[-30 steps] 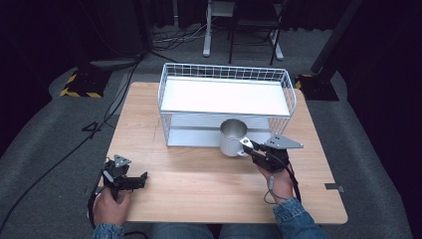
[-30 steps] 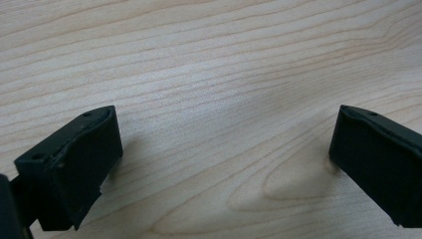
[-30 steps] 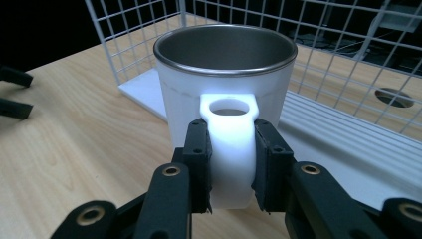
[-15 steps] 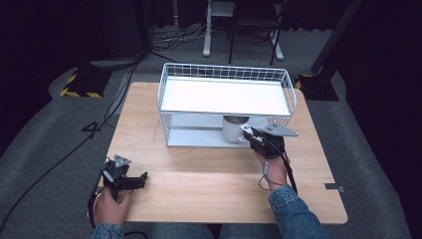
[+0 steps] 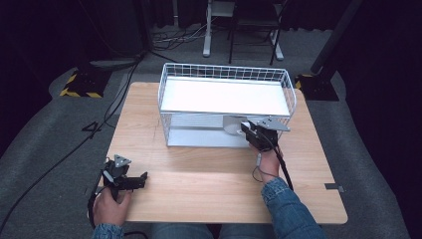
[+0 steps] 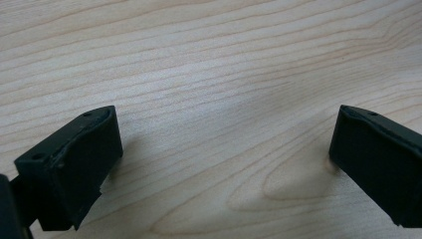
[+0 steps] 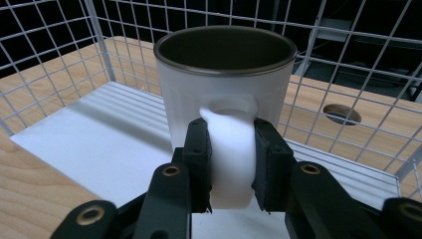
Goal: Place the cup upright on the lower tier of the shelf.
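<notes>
Mug carried deeper toward 12 o'clock into rack lower shelf; handle pinched by right gripper; left gripper spread, idle on counter.

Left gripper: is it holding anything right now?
No, the left gripper has its jaws wide apart over the bare wooden table.

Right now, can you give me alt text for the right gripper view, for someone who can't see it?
The right gripper is shut on the handle of a white mug with a dark inside, holding it upright over the white lower shelf of a wire rack. Behind the wires lies a wooden table with a round hole.
</notes>
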{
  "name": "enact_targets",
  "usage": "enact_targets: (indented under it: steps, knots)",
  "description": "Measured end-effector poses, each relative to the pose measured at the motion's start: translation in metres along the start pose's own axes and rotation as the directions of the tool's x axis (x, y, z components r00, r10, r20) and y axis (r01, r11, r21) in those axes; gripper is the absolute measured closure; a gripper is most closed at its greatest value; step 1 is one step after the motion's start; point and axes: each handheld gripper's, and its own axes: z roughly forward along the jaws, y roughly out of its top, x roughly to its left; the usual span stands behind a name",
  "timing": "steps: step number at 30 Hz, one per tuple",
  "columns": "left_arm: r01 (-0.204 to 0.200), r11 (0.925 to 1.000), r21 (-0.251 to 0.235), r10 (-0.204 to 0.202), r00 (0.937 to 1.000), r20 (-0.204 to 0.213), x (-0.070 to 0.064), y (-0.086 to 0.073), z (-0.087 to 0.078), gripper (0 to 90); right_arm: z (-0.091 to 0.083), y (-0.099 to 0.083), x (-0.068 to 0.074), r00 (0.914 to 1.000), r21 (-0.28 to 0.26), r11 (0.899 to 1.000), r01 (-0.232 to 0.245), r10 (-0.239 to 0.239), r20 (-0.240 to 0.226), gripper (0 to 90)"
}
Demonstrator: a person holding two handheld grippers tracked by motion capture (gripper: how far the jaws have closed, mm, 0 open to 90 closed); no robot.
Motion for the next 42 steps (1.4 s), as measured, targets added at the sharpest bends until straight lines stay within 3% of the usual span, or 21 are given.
enact_targets:
  steps: [5, 17, 27, 31, 42]
  knots:
    - [-0.001, 1.0, 0.0, 0.001, 1.0, 0.0, 0.0, 0.0, 0.0, 0.5, 0.009, -0.004, 0.002, 0.9997, 0.013, 1.0, 0.007, -0.007, 0.024, 71.7]
    - [0.0, 1.0, 0.0, 0.0, 1.0, 0.0, 0.0, 0.0, 0.0, 0.5, 0.015, -0.009, -0.001, 0.9998, 0.036, 0.999, -0.013, 0.012, 0.018, 71.4]
    - [-0.001, 1.0, 0.0, 0.001, 1.0, 0.0, 0.0, 0.0, 0.0, 0.5, 0.014, -0.012, -0.002, 0.9989, 0.07, 0.997, 0.028, -0.031, 0.037, 70.5]
    - [0.0, 1.0, 0.0, 0.0, 1.0, 0.0, 0.0, 0.0, 0.0, 0.5, 0.014, -0.014, -0.004, 0.9989, 0.072, 0.997, 0.002, -0.006, 0.047, 62.9]
    - [-0.001, 1.0, 0.0, 0.001, 1.0, 0.0, 0.0, 0.0, 0.0, 0.5, 0.009, -0.011, -0.002, 0.9994, 0.069, 0.998, 0.001, -0.003, 0.033, 54.1]
